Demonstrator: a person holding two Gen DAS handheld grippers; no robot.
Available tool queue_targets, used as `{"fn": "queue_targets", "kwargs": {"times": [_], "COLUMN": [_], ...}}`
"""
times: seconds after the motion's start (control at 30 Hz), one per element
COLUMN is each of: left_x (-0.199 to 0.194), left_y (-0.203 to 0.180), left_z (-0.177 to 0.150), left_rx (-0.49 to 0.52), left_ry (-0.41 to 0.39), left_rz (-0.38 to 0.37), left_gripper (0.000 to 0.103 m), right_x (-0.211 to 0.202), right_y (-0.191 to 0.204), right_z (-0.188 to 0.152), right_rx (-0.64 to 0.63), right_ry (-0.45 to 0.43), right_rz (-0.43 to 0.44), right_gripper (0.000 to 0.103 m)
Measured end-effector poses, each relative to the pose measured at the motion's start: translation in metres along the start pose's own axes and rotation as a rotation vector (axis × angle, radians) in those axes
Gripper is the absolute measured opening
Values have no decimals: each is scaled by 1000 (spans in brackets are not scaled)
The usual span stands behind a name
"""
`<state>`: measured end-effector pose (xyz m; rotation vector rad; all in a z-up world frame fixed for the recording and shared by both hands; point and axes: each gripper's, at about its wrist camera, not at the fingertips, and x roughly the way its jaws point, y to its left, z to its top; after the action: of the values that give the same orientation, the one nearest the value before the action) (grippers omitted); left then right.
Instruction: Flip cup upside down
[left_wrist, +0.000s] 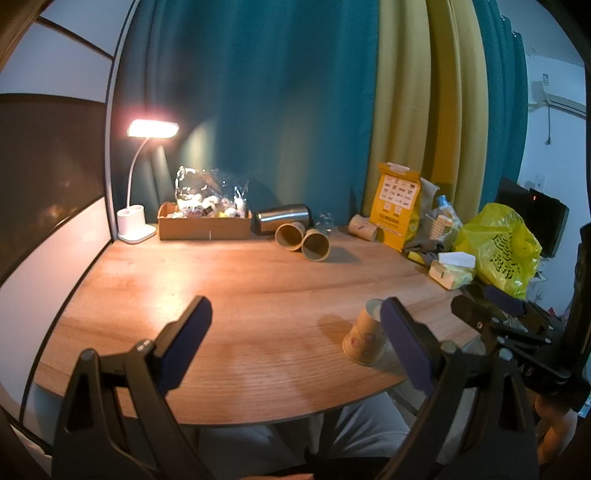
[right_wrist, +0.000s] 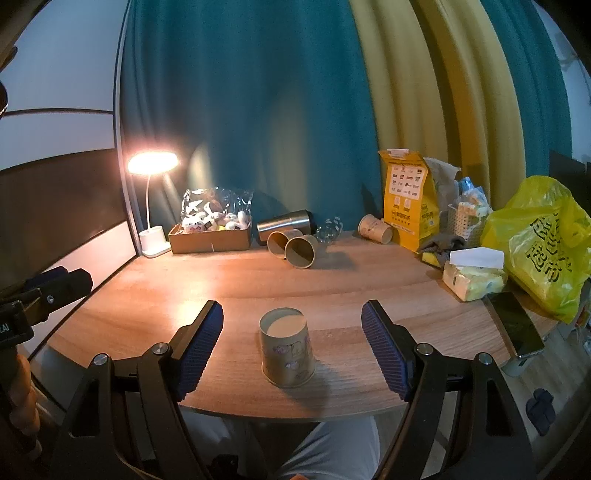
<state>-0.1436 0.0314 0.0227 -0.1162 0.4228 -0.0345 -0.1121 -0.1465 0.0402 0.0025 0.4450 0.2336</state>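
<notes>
Both jaws stood released, each pair spread wide with nothing between the pads but air and tabletop. Centred between the fingers of the right gripper (right_wrist: 291, 343), and clear of both blue ribbed pads, the paper cup (right_wrist: 287, 349) stood upside down on the wooden table (right_wrist: 147, 295), its wide mouth flat on the wood and its recessed base facing up; a faint purple print showed on its side. For the left gripper (left_wrist: 295, 332), that same cup (left_wrist: 364, 338) sat just inside the right-hand finger, partly hidden behind that pad, and the right gripper's black frame showed further off to the right. Ahead of the jaws, well apart from the cup, two brown paper cups (right_wrist: 293, 245) lay on their sides, touching, mouths toward the cameras, with a steel tumbler (right_wrist: 282, 223) lying behind them and a third printed paper cup (right_wrist: 375, 228) on its side further right. Beyond the left finger of each gripper stood a lit desk lamp (right_wrist: 152, 206) and a cardboard box (right_wrist: 210, 238) of small wrapped items under clear plastic. Beyond the right finger were a yellow paper bag (right_wrist: 408, 199), a tissue pack (right_wrist: 472, 278), a yellow plastic bag (right_wrist: 543, 243) and a dark phone (right_wrist: 515, 325) lying flat near the table's edge. Teal and yellow curtains (right_wrist: 258, 110) hung behind everything.
</notes>
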Motion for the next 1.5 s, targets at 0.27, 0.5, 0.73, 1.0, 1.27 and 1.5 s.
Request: {"fn": "queue_targets", "kwargs": {"times": [0.27, 0.5, 0.73, 1.0, 1.27, 1.5], "left_x": [0, -1, -2, -2, -2, -1], "left_y": [0, -1, -1, -2, -3, -5], "left_z": [0, -1, -2, -2, -2, -1], "left_rx": [-3, -5, -7, -11, -12, -25], "left_ry": [1, 1, 1, 0, 3, 7], "left_rz": [4, 6, 7, 10, 11, 18], "left_gripper": [94, 94, 94, 94, 94, 94], "right_x": [0, 1, 1, 2, 1, 1], "right_y": [0, 1, 1, 1, 1, 1], "right_z": [0, -2, -1, -1, -2, -2], "right_rx": [1, 0, 1, 0, 1, 2], "right_ry": [3, 4, 5, 7, 9, 11], "right_rz": [1, 0, 0, 0, 1, 2], "right_gripper": [80, 80, 80, 80, 80, 80]}}
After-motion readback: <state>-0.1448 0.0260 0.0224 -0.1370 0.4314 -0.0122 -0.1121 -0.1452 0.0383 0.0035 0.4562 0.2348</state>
